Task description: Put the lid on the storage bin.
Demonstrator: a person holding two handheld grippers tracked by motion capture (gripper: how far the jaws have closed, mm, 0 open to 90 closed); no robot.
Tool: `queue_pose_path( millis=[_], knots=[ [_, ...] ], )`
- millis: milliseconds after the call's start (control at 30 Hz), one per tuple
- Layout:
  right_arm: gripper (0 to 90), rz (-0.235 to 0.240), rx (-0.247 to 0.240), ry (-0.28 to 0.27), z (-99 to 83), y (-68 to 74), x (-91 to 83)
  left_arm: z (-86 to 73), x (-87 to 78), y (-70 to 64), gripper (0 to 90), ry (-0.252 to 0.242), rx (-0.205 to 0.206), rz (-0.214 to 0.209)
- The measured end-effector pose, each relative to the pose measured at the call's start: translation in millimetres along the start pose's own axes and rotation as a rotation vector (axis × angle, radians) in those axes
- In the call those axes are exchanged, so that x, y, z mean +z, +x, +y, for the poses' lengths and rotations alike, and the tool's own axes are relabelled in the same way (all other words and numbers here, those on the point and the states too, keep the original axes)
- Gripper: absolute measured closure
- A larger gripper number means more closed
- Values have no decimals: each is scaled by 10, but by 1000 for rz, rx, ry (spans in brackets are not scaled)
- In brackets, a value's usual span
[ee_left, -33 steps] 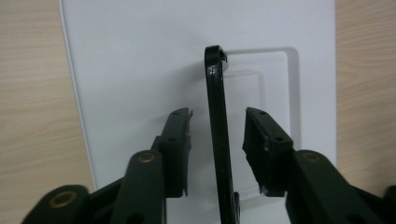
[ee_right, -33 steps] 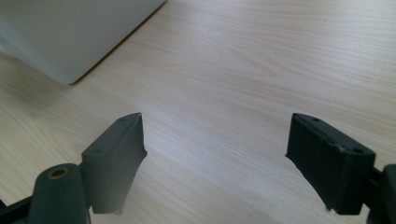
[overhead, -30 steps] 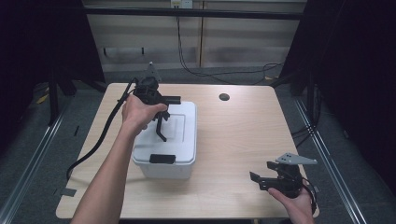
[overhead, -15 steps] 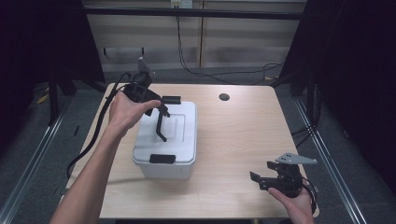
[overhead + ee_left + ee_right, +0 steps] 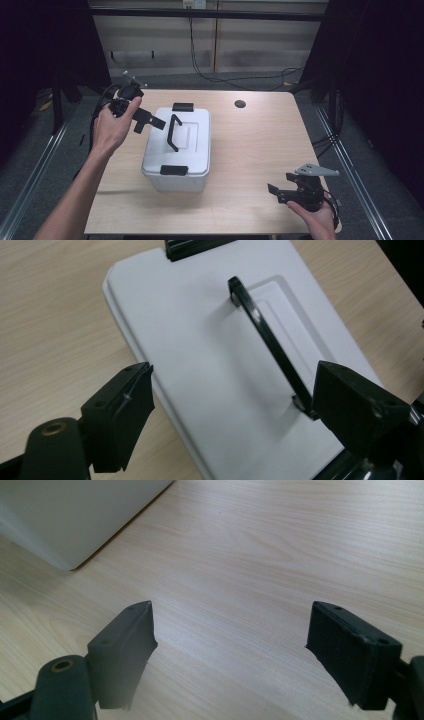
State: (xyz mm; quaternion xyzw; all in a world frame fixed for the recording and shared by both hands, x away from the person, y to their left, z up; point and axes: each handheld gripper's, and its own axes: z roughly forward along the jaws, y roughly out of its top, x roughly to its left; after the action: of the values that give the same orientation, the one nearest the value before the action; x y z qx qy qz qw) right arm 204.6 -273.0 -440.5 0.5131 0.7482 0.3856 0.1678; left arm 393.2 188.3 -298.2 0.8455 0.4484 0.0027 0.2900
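Note:
A white lidded box (image 5: 180,145) stands on the wooden table (image 5: 260,145), with a black handle (image 5: 173,131) raised on its lid and a black latch at each end. My left gripper (image 5: 148,121) hangs open in the air just left of the lid, jaws pointing toward the handle and holding nothing. In the left gripper view the lid (image 5: 210,355) and handle (image 5: 270,350) lie beyond the spread jaws. My right gripper (image 5: 285,187) rests low near the table's front right corner, open and empty. The box corner (image 5: 75,515) appears in the right gripper view.
A round cable hole (image 5: 240,104) sits in the table top at the back right of the box. A black cable (image 5: 100,107) trails from the left gripper off the table's left edge. Bare wood (image 5: 260,555) lies between the box and the right gripper.
The left hand has drawn its gripper back to the left, off the lid, and away from the handle. The right gripper has stayed put.

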Motion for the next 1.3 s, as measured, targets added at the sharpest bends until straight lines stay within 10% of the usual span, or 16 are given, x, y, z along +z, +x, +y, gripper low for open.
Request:
queue_pose_path(
  millis=[333, 1300],
  knots=[
    [185, 1, 1, 0, 0, 7, -5, -368, -60, 173, 171, -98, 56, 25],
    [185, -12, 8, -3, -7, -1, -13, -1645, -141, 476, 184, -199, -43, 66]
  ],
)
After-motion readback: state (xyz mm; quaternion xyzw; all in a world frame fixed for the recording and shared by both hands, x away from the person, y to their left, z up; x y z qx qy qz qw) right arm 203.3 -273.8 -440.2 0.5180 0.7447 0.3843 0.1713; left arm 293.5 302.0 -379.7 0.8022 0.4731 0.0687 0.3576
